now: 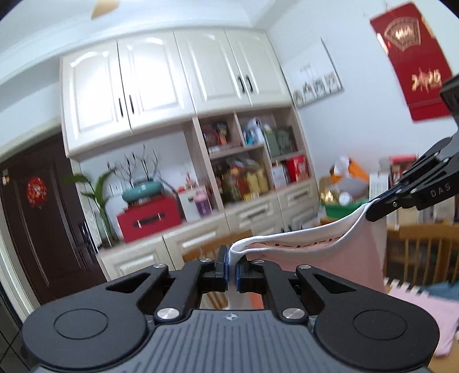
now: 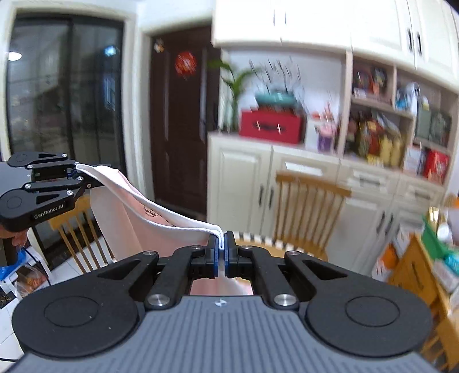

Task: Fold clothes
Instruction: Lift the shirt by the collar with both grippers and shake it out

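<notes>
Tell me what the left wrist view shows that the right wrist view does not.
Only the left wrist view: a red banner and a framed picture on the wall. Only the right wrist view: a dark glass door and a printed label inside the neckline. Both: the pink shirt hanging by its white collar between the shut left tool and right tool, the cabinets.

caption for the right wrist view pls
Right gripper and left gripper each shut on the white collar of a pink garment, held up between them.

Left gripper (image 2: 75,175) body: read "GenRobot.AI"
Right gripper (image 1: 373,204) body: read "DAS", rest cut off
Pink garment (image 2: 149,226) neck print: too blurred to read
</notes>
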`<act>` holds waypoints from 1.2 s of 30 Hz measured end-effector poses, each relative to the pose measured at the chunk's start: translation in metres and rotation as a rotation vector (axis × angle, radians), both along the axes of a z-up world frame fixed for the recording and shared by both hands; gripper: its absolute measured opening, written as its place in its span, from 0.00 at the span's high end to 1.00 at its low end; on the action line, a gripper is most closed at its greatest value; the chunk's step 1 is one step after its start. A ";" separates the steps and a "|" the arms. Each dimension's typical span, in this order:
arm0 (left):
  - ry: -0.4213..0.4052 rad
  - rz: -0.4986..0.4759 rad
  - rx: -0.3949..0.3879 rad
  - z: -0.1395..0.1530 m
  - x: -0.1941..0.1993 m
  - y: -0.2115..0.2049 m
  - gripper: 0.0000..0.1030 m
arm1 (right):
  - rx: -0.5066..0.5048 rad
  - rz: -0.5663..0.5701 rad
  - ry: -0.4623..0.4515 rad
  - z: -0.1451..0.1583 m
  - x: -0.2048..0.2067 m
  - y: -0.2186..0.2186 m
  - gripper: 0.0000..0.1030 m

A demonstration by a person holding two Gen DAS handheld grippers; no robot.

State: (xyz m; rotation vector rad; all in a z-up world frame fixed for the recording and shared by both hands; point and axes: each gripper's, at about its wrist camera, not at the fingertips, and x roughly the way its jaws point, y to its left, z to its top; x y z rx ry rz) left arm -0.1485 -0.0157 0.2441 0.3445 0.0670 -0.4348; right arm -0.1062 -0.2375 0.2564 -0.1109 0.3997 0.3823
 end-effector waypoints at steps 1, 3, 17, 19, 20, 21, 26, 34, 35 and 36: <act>-0.025 -0.002 -0.002 0.016 -0.013 0.000 0.95 | -0.005 0.015 -0.028 0.014 -0.010 -0.001 0.97; -0.077 -0.006 -0.003 0.047 -0.041 0.001 0.95 | -0.022 0.043 -0.091 0.043 -0.033 -0.001 0.97; -0.072 0.070 -0.063 0.160 -0.099 0.010 0.93 | -0.103 0.151 -0.231 0.143 -0.073 0.011 0.96; 0.030 0.106 -0.030 0.123 -0.056 0.011 0.93 | -0.119 0.141 -0.124 0.114 -0.035 0.023 0.96; 0.092 0.118 -0.010 0.099 -0.029 0.013 0.93 | -0.128 0.133 -0.063 0.094 -0.013 0.028 0.96; 0.157 0.135 0.011 0.072 -0.002 0.014 0.93 | -0.135 0.122 0.002 0.070 0.012 0.035 0.96; 0.434 0.214 0.051 -0.074 0.131 0.018 0.93 | -0.183 0.030 0.269 -0.063 0.139 0.071 0.96; 0.610 0.291 0.162 -0.219 0.296 0.030 0.93 | -0.143 -0.118 0.520 -0.230 0.290 0.108 0.96; 0.616 0.291 0.174 -0.229 0.312 0.031 0.93 | -0.122 -0.131 0.530 -0.239 0.301 0.108 0.96; 0.622 0.291 0.186 -0.238 0.326 0.033 0.93 | -0.101 -0.145 0.540 -0.249 0.311 0.108 0.96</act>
